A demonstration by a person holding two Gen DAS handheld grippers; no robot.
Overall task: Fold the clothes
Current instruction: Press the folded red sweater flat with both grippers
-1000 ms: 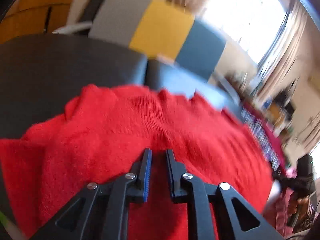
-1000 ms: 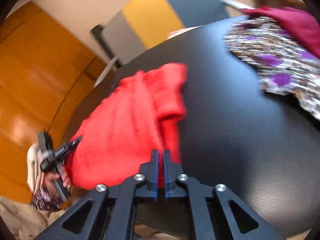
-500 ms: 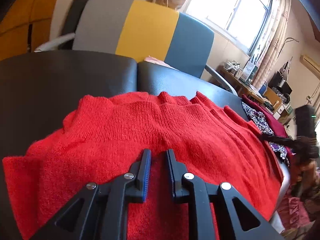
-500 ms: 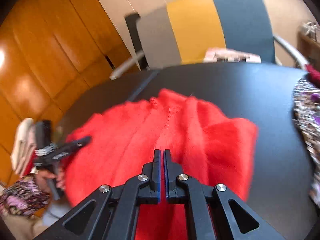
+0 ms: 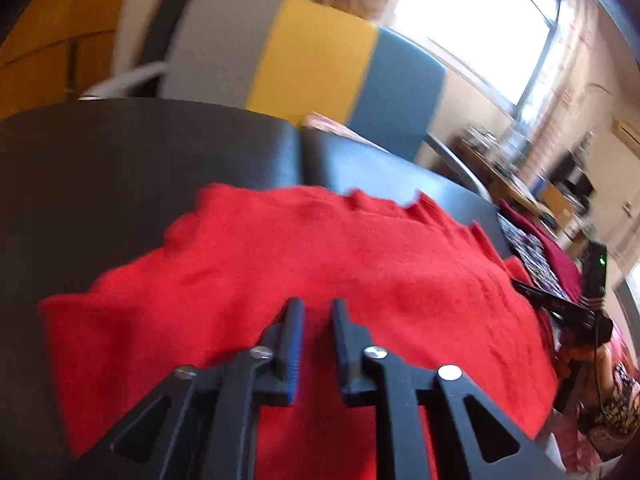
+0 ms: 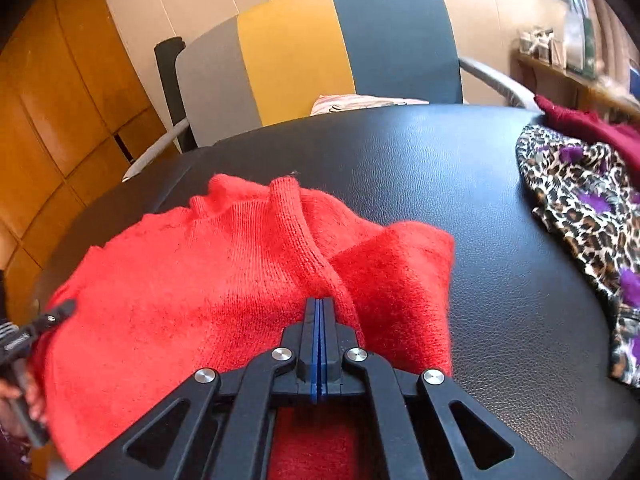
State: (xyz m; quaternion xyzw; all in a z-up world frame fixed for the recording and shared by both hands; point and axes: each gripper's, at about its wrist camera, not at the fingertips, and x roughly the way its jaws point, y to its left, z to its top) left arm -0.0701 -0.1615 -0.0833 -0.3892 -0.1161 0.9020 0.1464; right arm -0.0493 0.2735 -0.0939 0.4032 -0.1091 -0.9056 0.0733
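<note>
Looking along the left gripper [image 5: 316, 304], its jaws are closing with a gap left, above the red sweater [image 5: 360, 264] spread on the black table [image 5: 120, 168]. Only the right view shows the right gripper [image 6: 319, 304] pressed together over the sweater's ribbed fold, and leopard-print cloth [image 6: 580, 200] nearby.

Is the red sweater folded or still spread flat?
Partly folded: the red sweater has one side flap doubled over its body on the black table.
</note>
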